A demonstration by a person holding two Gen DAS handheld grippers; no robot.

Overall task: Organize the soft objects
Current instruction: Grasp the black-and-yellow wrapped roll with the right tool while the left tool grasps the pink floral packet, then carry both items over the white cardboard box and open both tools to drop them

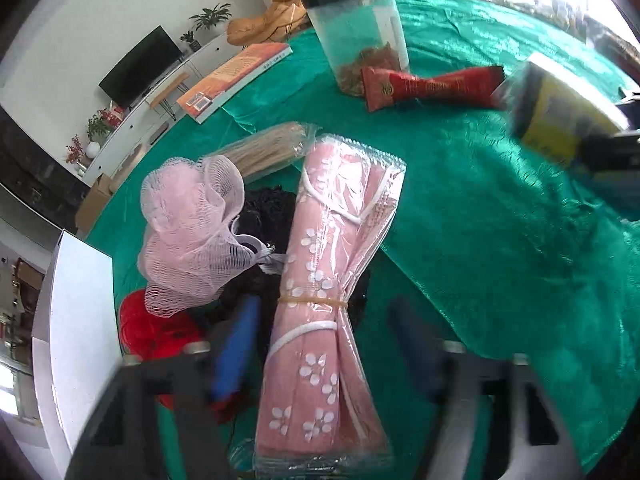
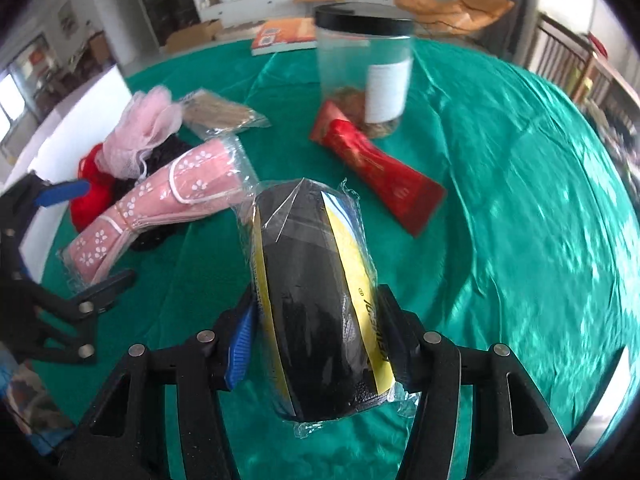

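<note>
Tablecloth [image 2: 500,200]: shiny green. Wrapped roll [image 2: 316,300]: black with yellow bands. Bundled cloth [image 1: 324,308]: pink, white flower print, white piping. Mesh sponge [image 1: 192,240]: pale pink. Yarn [image 1: 152,328]: red. Snack packet [image 2: 380,176]: red. Jar lid [image 2: 362,20]: black.

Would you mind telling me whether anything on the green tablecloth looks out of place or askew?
Nothing looks spilled or damaged. The soft items, a pink mesh bath pouf, red yarn and pink floral cloth roll in plastic, are piled loosely. The red foil packet leans against the clear plastic jar.

Left gripper [image 1: 324,344] agape — right gripper [image 2: 316,344] clamped.
</note>
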